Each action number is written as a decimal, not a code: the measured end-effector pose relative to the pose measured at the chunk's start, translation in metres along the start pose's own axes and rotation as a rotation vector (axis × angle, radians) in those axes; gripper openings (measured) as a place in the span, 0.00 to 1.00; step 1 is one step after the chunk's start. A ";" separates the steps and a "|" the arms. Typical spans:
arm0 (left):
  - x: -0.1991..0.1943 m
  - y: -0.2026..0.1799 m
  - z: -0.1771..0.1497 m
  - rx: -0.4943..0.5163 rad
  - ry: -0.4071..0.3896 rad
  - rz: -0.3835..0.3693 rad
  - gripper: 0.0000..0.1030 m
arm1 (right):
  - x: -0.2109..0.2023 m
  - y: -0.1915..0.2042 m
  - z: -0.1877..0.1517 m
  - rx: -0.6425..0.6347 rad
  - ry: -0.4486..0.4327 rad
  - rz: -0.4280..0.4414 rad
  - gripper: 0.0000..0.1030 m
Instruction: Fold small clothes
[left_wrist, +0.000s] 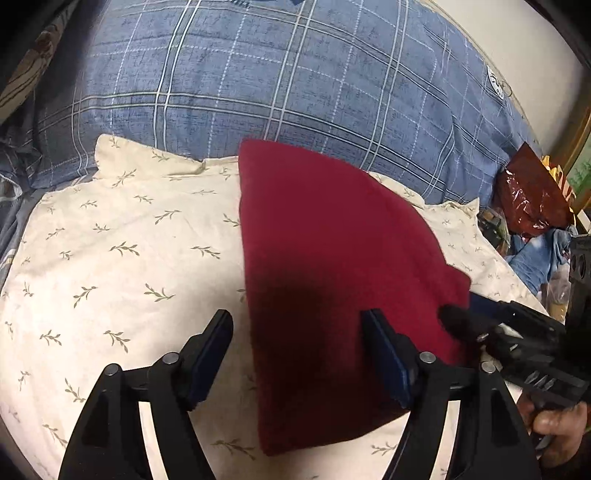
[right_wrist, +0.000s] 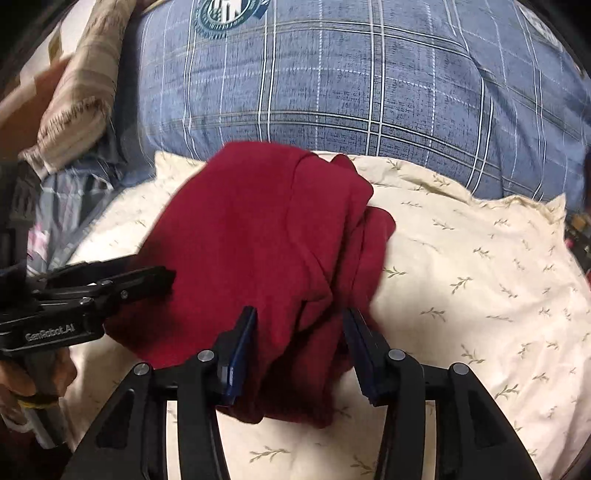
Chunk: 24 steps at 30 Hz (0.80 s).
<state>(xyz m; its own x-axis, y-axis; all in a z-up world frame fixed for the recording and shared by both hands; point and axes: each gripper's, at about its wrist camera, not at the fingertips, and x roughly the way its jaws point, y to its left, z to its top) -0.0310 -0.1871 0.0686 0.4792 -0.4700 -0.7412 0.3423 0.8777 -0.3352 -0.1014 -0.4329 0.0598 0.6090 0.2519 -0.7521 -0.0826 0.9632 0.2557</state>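
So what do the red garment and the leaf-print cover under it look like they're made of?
The red garment looks like a soft matte knit or fleece: a fuzzy, shine-free surface with thick rounded folds. The leaf-print cover looks like thin woven cotton or a blend: smooth, flat, finely creased. The exact fibre cannot be told for either.

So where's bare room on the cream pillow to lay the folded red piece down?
Two bare patches on the cream pillow: a wide one on the left gripper side of the red garment, and one past its bunched edge, up to the blue plaid pillow. Both open grippers crowd the garment's near end; the right gripper straddles it.
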 end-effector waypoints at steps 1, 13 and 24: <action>0.002 0.002 0.000 -0.006 0.008 -0.002 0.72 | -0.001 -0.005 0.002 0.032 -0.016 0.020 0.56; 0.008 -0.012 0.000 0.025 0.005 -0.003 0.75 | 0.002 0.016 0.012 -0.091 -0.017 -0.022 0.17; 0.023 0.014 0.010 -0.072 0.014 -0.071 0.82 | 0.002 -0.030 0.006 0.147 -0.104 0.044 0.81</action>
<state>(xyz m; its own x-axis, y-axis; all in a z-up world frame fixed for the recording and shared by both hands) -0.0070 -0.1868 0.0531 0.4440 -0.5307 -0.7219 0.3163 0.8467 -0.4279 -0.0927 -0.4615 0.0544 0.6865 0.2747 -0.6733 0.0007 0.9257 0.3783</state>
